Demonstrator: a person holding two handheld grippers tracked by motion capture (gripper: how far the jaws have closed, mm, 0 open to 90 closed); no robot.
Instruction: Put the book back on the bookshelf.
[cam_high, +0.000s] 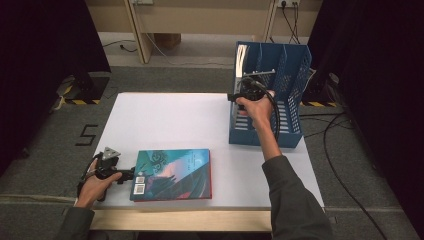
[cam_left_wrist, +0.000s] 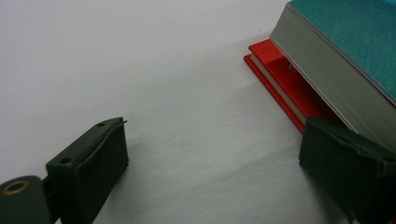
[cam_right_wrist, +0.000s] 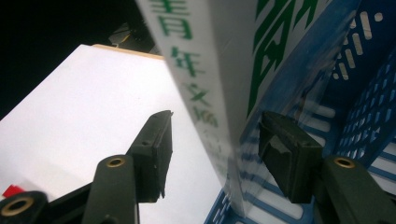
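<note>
My left tool (cam_high: 131, 175), lower left of the high view: black body, grey three-cornered plate on top, black cable looping by the hand. Its own view shows two blocky dark-green-black jaws with a small screw hole in each and a brass-ringed pivot at bottom left. My right tool (cam_high: 235, 96), upper centre-right: black, thick black cable arcing down along the forearm. Same dark jaws up close, brass rivets on the links. Sleeves dark grey, both arms.

You have three books: two stacked at seven o'clock, one teal-covered (cam_high: 172, 172), one red (cam_left_wrist: 285, 77), and a white one (cam_high: 242, 55) in the single blue file rack (cam_high: 285, 75) at two o'clock.
</note>
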